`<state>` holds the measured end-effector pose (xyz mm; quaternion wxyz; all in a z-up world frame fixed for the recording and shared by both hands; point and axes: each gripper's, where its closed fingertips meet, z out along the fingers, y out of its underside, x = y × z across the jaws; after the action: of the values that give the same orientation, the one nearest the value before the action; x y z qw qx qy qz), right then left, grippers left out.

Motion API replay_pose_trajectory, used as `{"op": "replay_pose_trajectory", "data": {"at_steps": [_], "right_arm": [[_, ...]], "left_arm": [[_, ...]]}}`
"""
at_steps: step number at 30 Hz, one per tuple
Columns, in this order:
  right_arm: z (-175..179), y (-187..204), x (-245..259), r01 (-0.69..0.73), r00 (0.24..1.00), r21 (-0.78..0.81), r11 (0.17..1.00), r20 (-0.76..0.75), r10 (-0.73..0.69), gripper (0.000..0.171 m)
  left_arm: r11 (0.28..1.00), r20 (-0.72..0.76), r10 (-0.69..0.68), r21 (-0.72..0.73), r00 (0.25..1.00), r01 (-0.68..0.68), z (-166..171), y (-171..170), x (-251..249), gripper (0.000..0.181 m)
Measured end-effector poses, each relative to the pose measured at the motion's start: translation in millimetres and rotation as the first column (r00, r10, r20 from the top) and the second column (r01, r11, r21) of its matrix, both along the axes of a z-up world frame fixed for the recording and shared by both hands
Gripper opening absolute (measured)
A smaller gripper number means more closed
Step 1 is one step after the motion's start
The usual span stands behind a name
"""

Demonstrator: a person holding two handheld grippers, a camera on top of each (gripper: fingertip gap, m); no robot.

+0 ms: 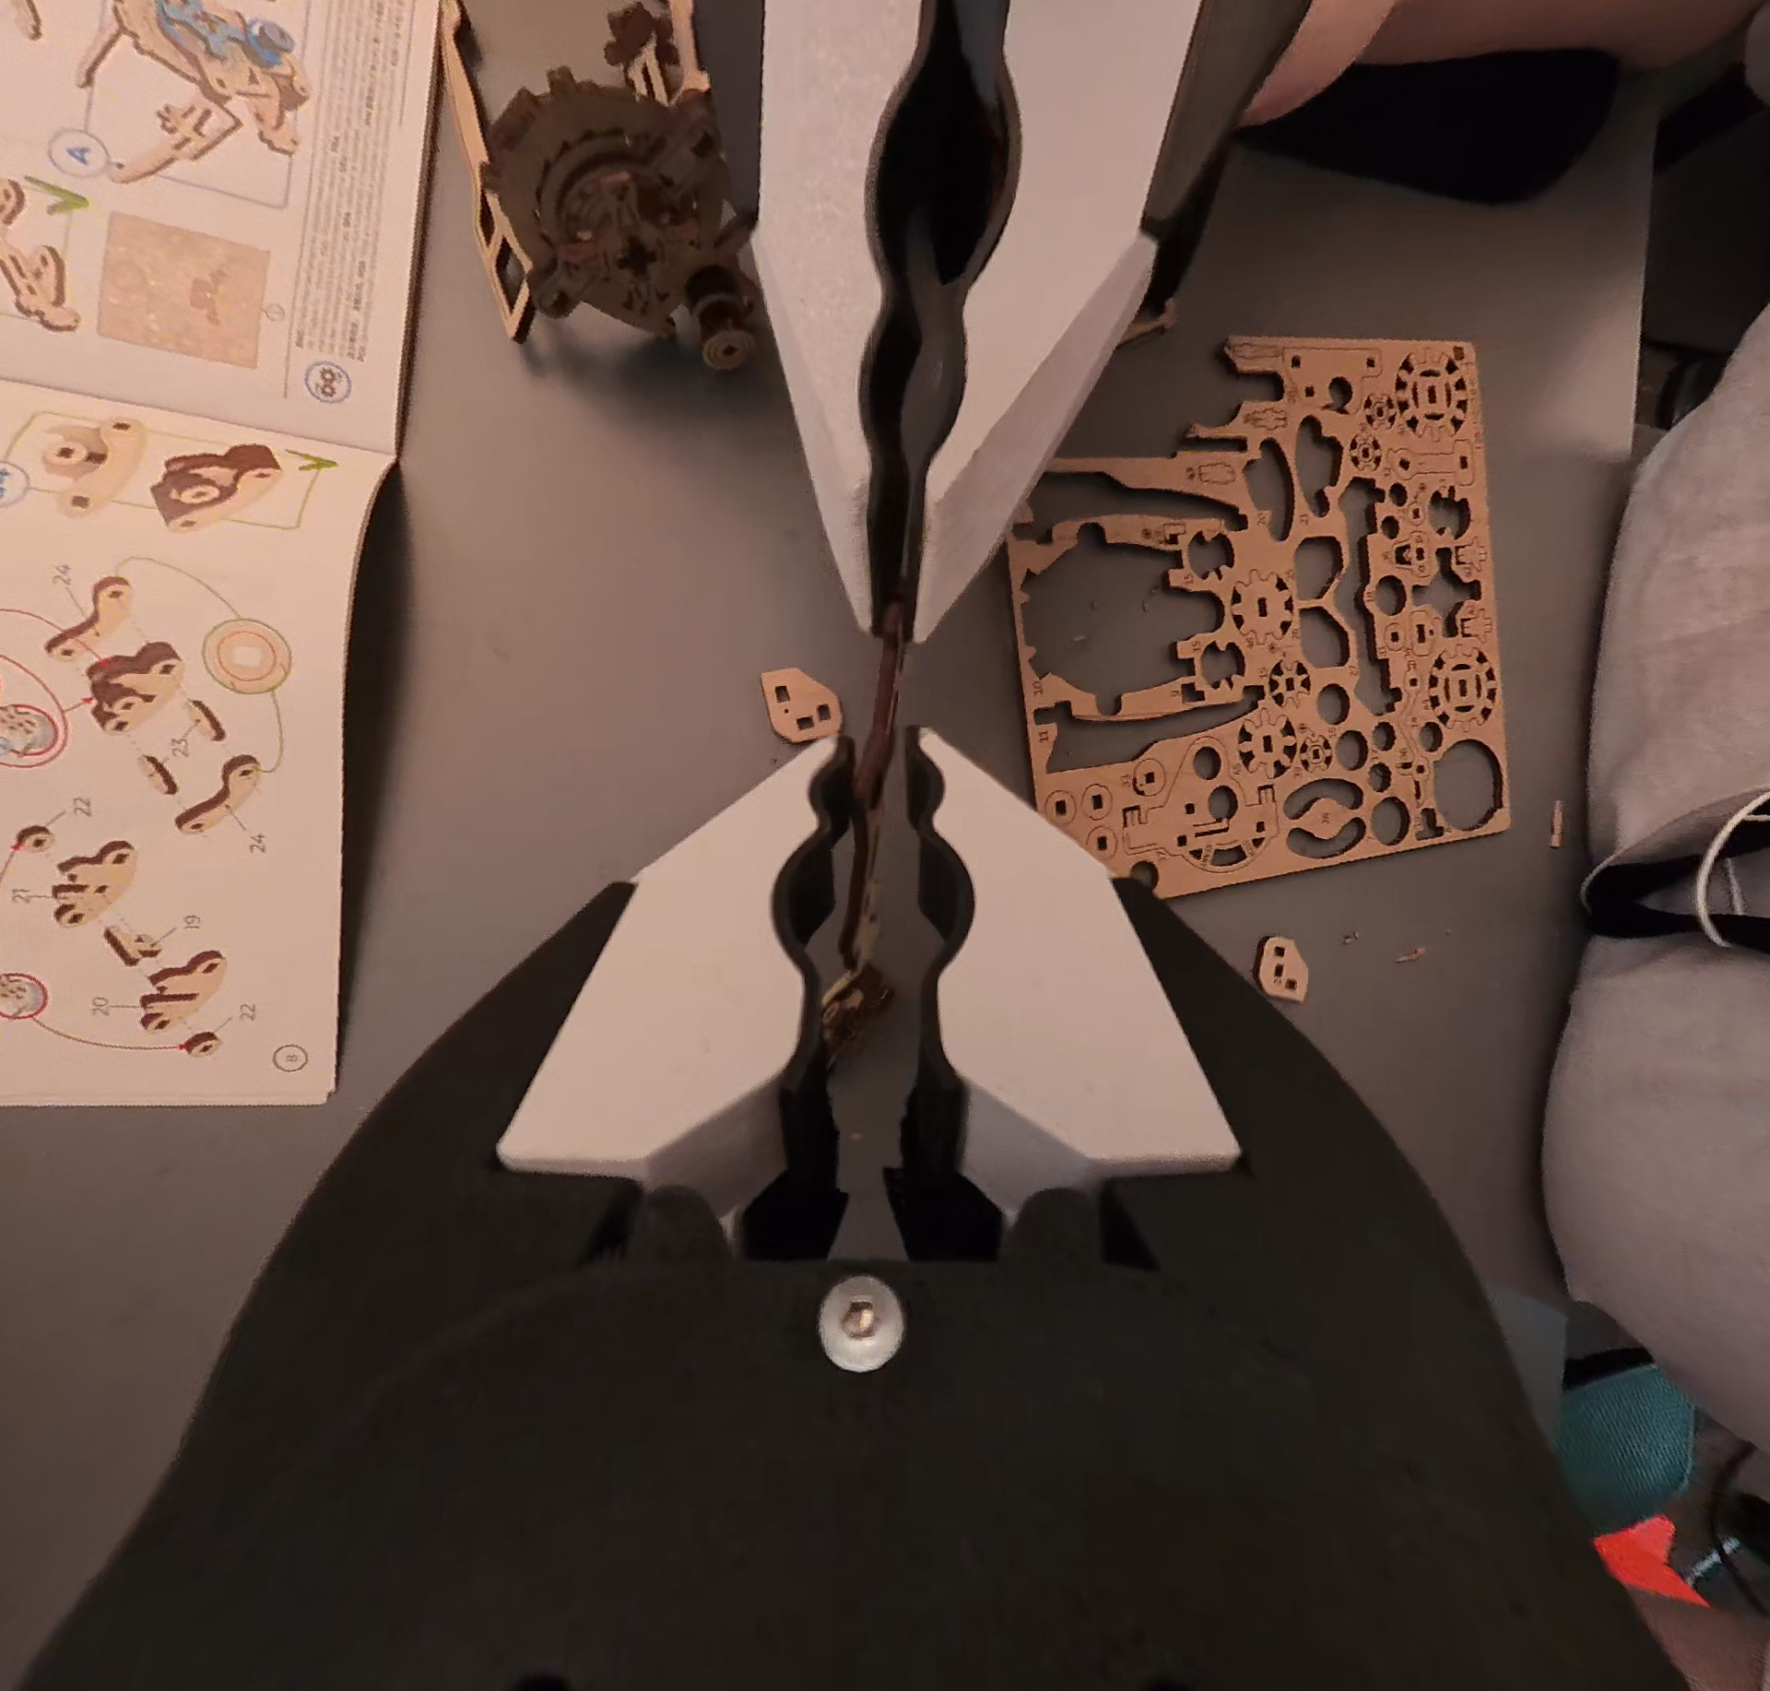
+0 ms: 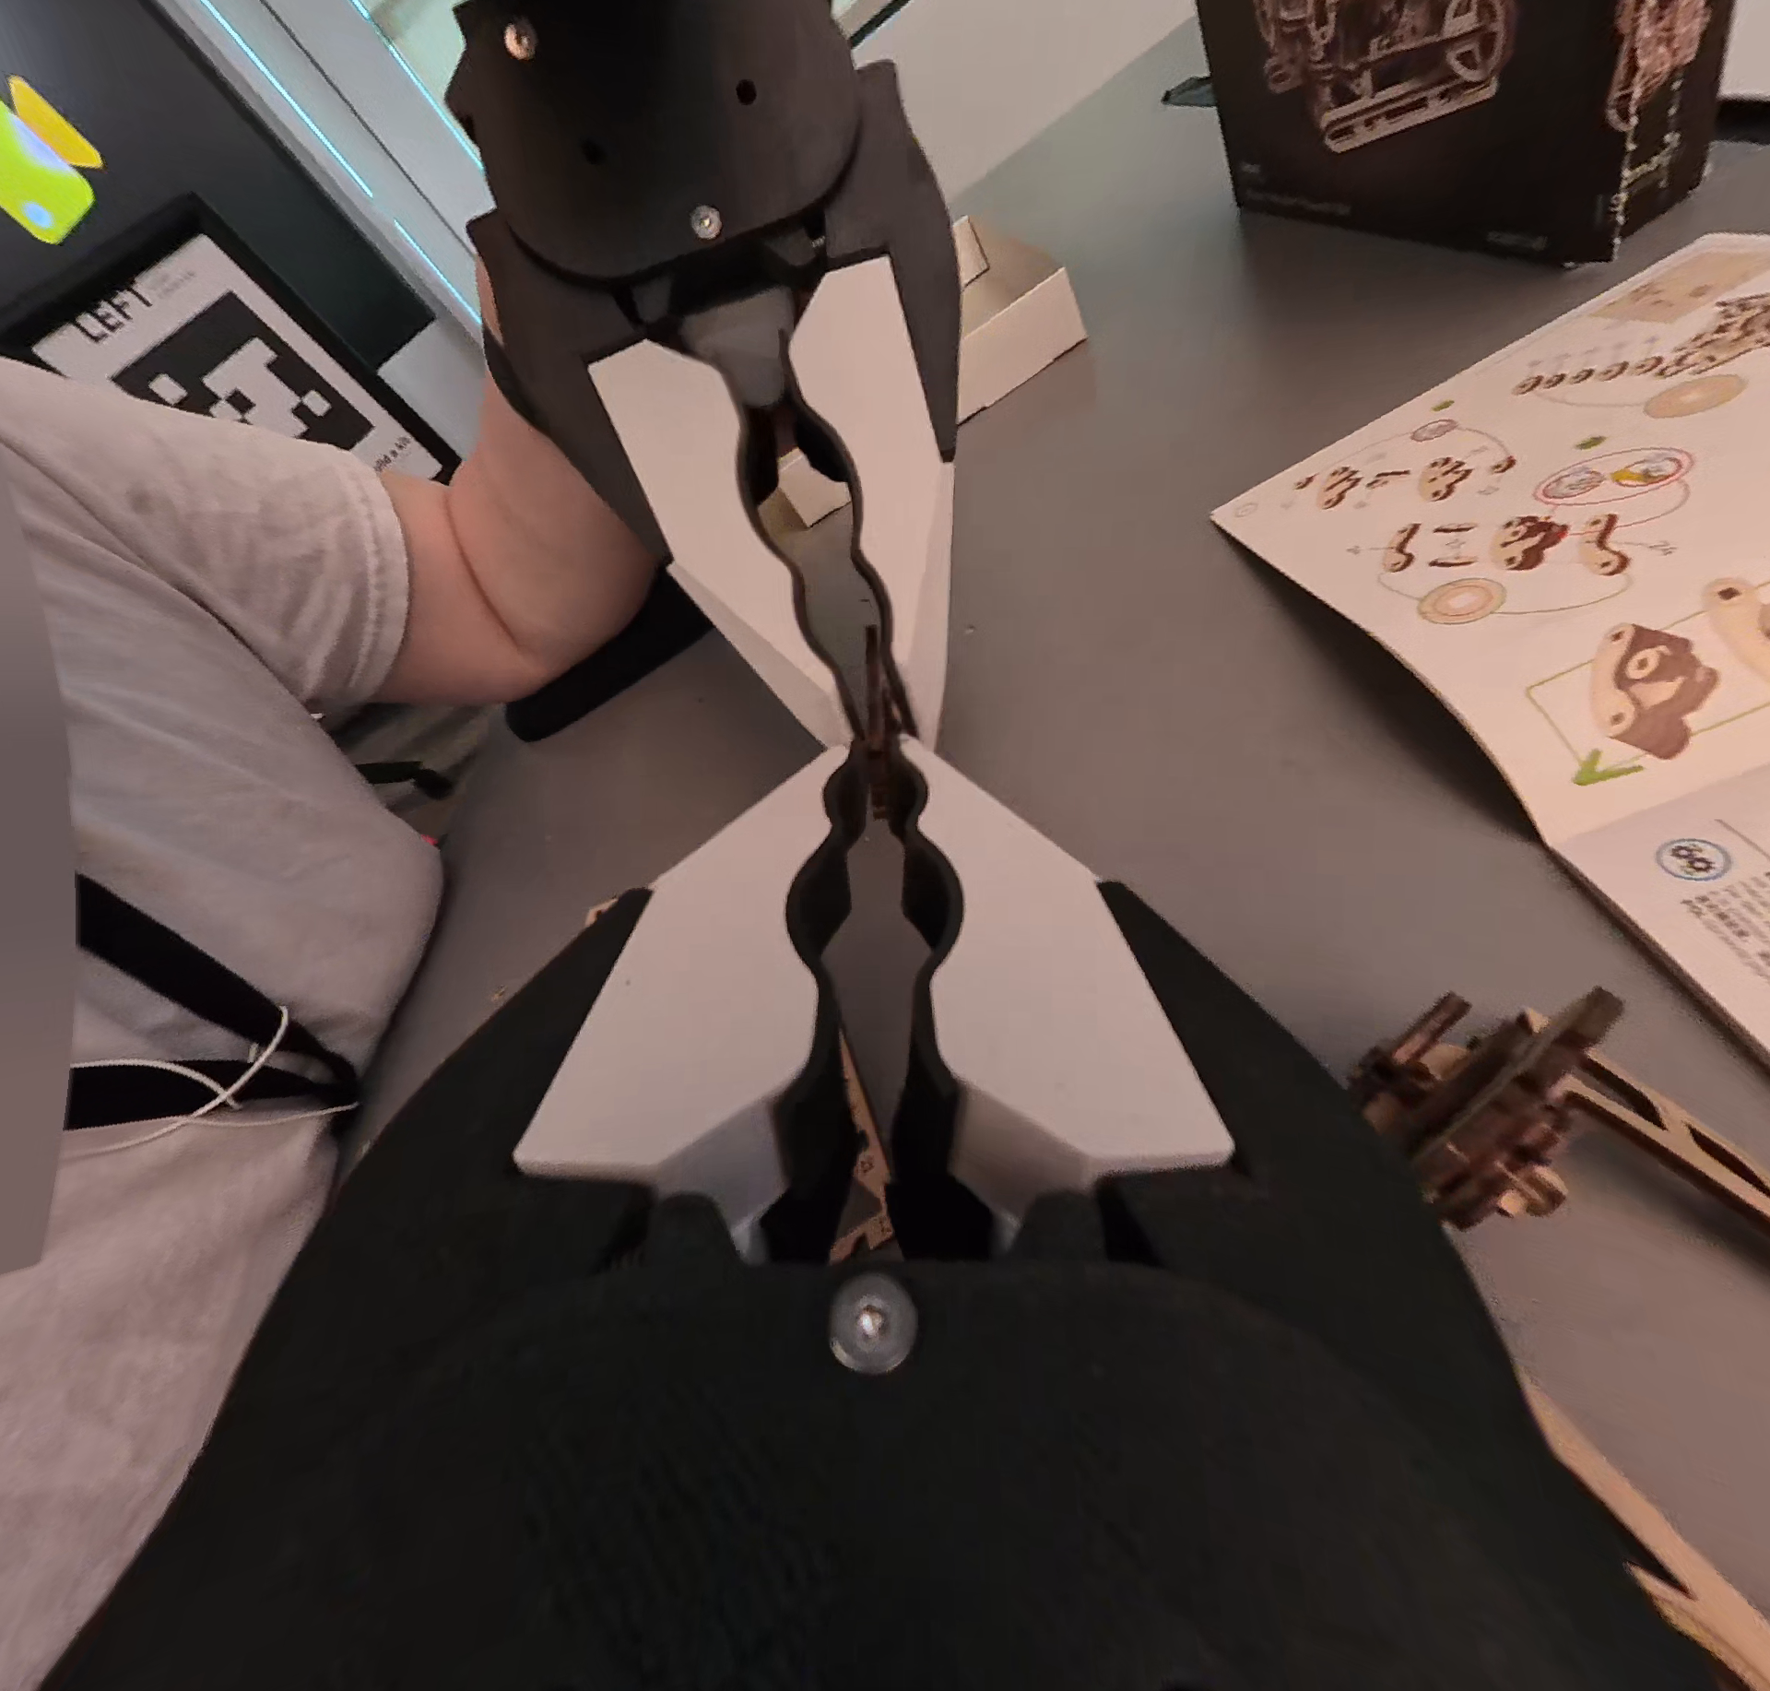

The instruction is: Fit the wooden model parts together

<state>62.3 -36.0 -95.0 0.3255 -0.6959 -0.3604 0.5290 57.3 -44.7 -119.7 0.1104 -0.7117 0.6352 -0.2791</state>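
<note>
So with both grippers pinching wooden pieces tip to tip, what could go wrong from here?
The thin wooden strip, gripped edge-on between the left gripper and right gripper, might snap or bend if the push is off-axis. Either small piece could also slip out and drop to the table among the loose offcuts.

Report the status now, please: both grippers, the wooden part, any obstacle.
Left gripper shut on wooden part. Right gripper shut on its far end, tip to tip above the table. No obstacle between them.
</note>
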Motion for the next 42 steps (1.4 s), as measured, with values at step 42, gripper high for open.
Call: {"op": "replay_pose_trajectory", "data": {"at_steps": [42], "right_arm": [[-68,10,-4,-0.099,0.877,0.298,0.949,0.476,-0.058,0.021]], "left_arm": [[0.999,-0.118,0.044,-0.016,0.992,-0.046,-26,18,-11,0.001]]}}
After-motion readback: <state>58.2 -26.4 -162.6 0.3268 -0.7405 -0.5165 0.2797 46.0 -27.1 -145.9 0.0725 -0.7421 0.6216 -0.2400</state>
